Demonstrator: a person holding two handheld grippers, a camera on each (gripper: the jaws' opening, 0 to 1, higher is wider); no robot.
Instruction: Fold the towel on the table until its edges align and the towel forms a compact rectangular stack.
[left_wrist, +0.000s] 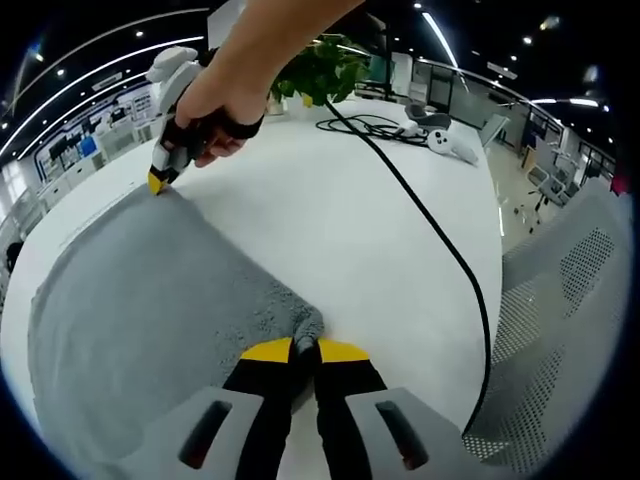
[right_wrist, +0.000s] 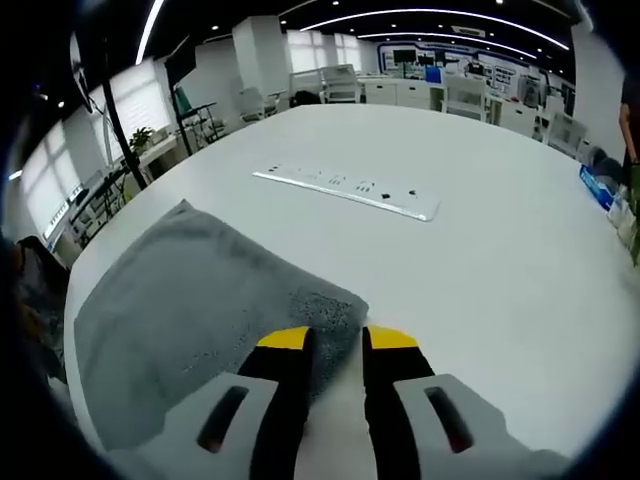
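Note:
A grey towel (left_wrist: 150, 320) lies flat on the white round table (left_wrist: 350, 220). In the left gripper view my left gripper (left_wrist: 305, 350) is shut on the towel's near corner, which bunches up between the yellow tips. A hand holds my right gripper (left_wrist: 157, 182) with its tip down on the towel's far corner. The right gripper view shows the towel (right_wrist: 190, 290) spreading left, and the right gripper (right_wrist: 337, 340) with its jaws a narrow gap apart. The towel's corner lies flat between and just past them.
A black cable (left_wrist: 430, 230) runs across the table to a white device (left_wrist: 455, 145) beside a potted plant (left_wrist: 320, 70). A grey mesh chair (left_wrist: 570, 330) stands at the table's edge. A white power strip (right_wrist: 350, 190) lies beyond the towel.

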